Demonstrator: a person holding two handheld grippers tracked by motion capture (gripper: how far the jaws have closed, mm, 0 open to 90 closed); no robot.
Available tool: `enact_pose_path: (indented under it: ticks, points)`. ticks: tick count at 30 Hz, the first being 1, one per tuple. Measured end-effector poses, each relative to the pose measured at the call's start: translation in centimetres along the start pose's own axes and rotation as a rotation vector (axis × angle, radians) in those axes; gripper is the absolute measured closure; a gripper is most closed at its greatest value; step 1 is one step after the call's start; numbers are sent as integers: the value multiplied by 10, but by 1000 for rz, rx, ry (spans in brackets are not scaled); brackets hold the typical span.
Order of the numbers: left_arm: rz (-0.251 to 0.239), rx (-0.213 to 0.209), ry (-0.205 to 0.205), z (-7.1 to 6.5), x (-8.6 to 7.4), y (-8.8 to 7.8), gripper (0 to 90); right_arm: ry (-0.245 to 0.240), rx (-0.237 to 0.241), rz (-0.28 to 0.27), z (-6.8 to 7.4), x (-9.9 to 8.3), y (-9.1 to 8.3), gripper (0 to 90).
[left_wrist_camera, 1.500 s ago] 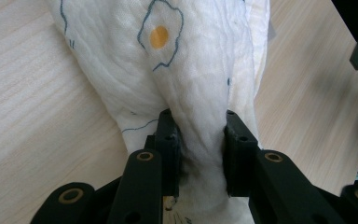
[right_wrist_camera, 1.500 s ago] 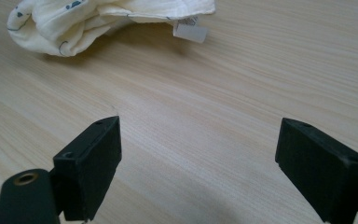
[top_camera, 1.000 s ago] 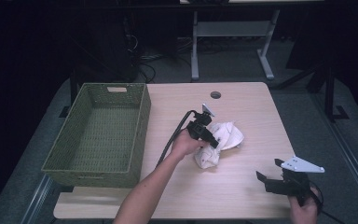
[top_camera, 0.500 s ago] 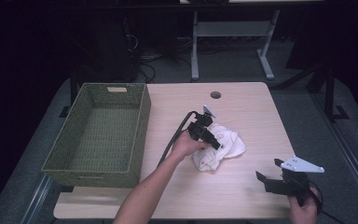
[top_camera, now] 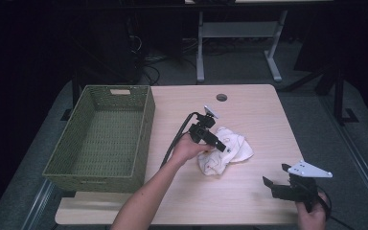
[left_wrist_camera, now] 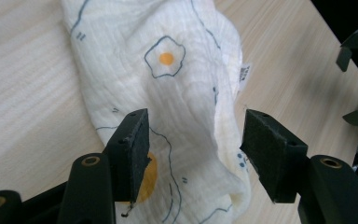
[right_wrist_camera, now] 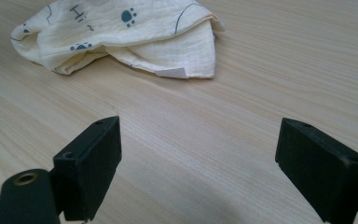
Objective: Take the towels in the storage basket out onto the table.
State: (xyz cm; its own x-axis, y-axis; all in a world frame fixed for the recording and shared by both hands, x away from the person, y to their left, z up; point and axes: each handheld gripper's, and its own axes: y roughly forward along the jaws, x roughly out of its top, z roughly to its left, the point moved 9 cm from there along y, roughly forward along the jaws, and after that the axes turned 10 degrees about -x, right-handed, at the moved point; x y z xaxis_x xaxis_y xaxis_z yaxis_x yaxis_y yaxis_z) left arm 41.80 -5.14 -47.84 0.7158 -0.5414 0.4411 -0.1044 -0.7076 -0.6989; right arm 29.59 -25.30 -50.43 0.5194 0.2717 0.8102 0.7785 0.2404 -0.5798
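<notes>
A cream cloth [top_camera: 234,147] printed with fried eggs and paw marks lies crumpled on the wooden table [top_camera: 258,115], right of centre. My left gripper [top_camera: 219,145] hangs just over its left part. In the left gripper view the left gripper [left_wrist_camera: 193,140] is open, its pads on either side of a raised fold of the cloth [left_wrist_camera: 177,79]. My right gripper [top_camera: 274,174] rests near the table's front right corner, apart from the cloth. In the right gripper view the right gripper [right_wrist_camera: 198,154] stands wide open over bare wood, and the cloth [right_wrist_camera: 121,32] lies farther off.
A green woven basket [top_camera: 143,139] stands on the left of the table with nothing inside. A round cable hole [top_camera: 221,97] sits near the far edge. The left gripper's black cable [top_camera: 177,136] trails between basket and cloth. Dark floor and a desk frame [top_camera: 201,43] lie beyond.
The cloth has sunk from a bunched heap into a flatter spread on the table. My left gripper has shifted only slightly over it. The right gripper has stayed put.
</notes>
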Motion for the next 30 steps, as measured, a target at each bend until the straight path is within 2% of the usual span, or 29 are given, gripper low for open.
enact_pose_path:
  ticks: [9, 15, 18, 24, 29, 30]
  points:
    - [-47, -1, 30, -5, -7, -21, 363, -8, -4, 2, 1, 0, 1, 140]
    - [-91, -11, 29, -7, -14, -31, 333, -11, -4, 6, 1, 0, 1, 140]
    - [-89, 13, 44, -9, -20, -34, 316, -14, -6, 6, 2, 0, 1, 140]
    - [-133, 1, 50, -15, -30, -42, 287, -21, -7, 10, 3, -1, 3, 140]
    - [-144, -8, 63, -21, -40, -46, 273, -25, -9, 13, 4, -1, 3, 140]
    - [-148, -23, 61, -23, -43, -47, 274, -27, -9, 14, 4, -1, 3, 140]
